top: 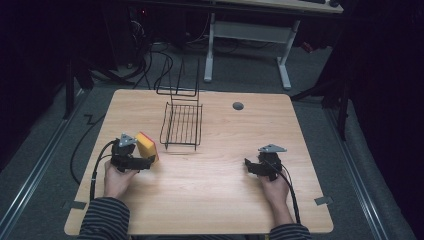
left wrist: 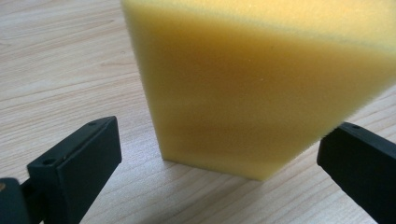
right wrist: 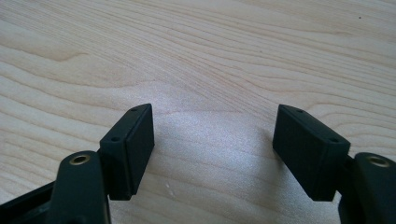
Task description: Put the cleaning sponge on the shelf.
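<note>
Dark room, pale wood counter (top: pixel 215 190). Sponge (left wrist: pixel 252 88) stands on edge near the counter's left edge, directly between the left gripper (left wrist: pixel 219 154) jaws, which are apart, not touching it. Right gripper (right wrist: pixel 215 140) jaws apart over bare wood, well away. Left hand nearer.

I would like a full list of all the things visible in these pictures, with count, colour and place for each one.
sponge: one, yellow with a red side, standing on the table's left part, between the open left fingers
wire rack: one, black, middle of the table toward the far edge
table: one, light wood, with a grey round cap near its far edge
desk frame: one, white, on the floor beyond
left gripper: black, open, around the sponge
right gripper: black, open, above bare wood at right
hands: two, with striped sleeves
</note>
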The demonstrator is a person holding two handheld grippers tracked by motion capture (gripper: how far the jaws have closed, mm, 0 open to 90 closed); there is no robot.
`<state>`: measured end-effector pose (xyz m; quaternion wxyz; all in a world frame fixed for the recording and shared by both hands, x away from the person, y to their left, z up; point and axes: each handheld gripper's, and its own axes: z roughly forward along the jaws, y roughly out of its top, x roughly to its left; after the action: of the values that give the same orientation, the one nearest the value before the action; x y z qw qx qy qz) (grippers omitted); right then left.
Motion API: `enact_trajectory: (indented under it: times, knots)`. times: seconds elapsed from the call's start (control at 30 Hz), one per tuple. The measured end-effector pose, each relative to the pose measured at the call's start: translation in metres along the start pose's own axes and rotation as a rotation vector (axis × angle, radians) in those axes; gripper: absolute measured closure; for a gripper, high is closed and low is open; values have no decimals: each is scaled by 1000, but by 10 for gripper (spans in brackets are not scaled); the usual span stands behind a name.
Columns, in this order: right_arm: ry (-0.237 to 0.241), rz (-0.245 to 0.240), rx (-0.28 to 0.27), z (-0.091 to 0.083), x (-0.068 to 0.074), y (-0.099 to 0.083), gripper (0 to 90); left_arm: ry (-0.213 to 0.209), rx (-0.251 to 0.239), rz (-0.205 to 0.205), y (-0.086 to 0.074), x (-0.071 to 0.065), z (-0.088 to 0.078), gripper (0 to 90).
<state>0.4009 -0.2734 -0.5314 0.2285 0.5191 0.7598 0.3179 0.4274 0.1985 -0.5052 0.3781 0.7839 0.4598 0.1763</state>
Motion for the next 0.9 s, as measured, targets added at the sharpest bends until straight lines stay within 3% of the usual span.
enact_trajectory:
  times: [0.33,0.73,0.9]
  knots:
    - [0,0,0,0,0,0,297,0,12,10,-2,1,9,56]
    - [0,0,0,0,0,0,297,9,-6,41,-2,-1,8,215]
    - [0,0,0,0,0,0,297,3,-9,52,-2,-3,8,241]
